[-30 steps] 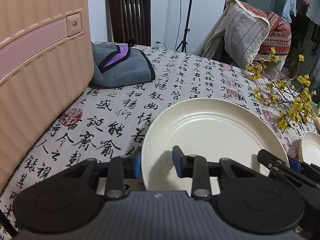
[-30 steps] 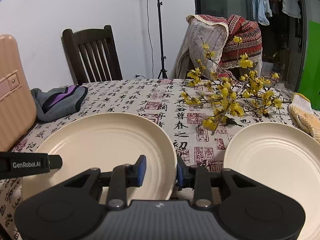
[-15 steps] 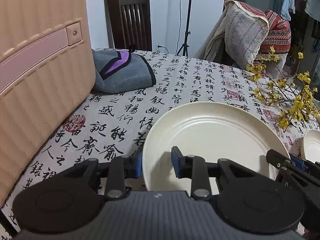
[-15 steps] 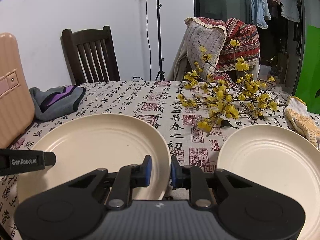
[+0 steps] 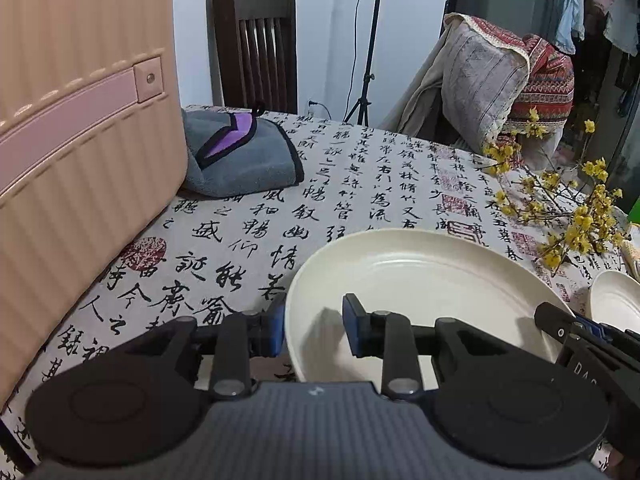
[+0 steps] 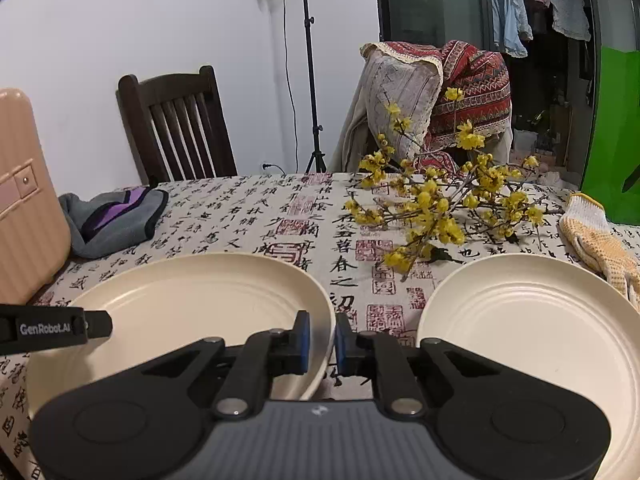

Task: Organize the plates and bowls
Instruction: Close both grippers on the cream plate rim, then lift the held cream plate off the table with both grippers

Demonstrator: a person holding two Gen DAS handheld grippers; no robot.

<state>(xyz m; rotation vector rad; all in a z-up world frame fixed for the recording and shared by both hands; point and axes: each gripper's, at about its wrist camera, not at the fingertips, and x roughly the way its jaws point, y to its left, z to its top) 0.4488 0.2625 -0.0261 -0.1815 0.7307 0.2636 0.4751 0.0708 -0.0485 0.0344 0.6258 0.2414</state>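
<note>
Right gripper (image 6: pixel 320 338): we have just been closing its jaws, and its blue pads now pinch the right rim of the left plate (image 6: pixel 192 300); a second ago they stood apart around that rim.
Left gripper (image 5: pixel 313 326): we keep it straddling the same plate's left rim (image 5: pixel 292 304), one pad outside against the rim, the other inside and clear of it, so the jaws have a gap and do not clamp; this is unchanged from the earlier views.
Meaning for the task: in our judgement the plate is now secured on one side only; we expect the left side must close before a two-handed lift, probably toward the second plate.
Left plate: it lies flat on the table, nearest us, between the two grippers.
Second plate (image 6: pixel 532 344): it rests to the right, apart from the first, with nothing on it.
Surface: we work on a tablecloth (image 5: pixel 360 184) printed with black calligraphy and red seals.
On the table: a pink suitcase (image 5: pixel 80 152), a grey-and-purple cloth (image 5: pixel 244 160), yellow flowering branches (image 6: pixel 440 208) and a knitted glove (image 6: pixel 596 240).
Room: a dark wooden chair (image 6: pixel 176 124), a light stand (image 6: pixel 310 80), a chair draped with patterned blankets (image 6: pixel 440 92), and hanging clothes behind.
</note>
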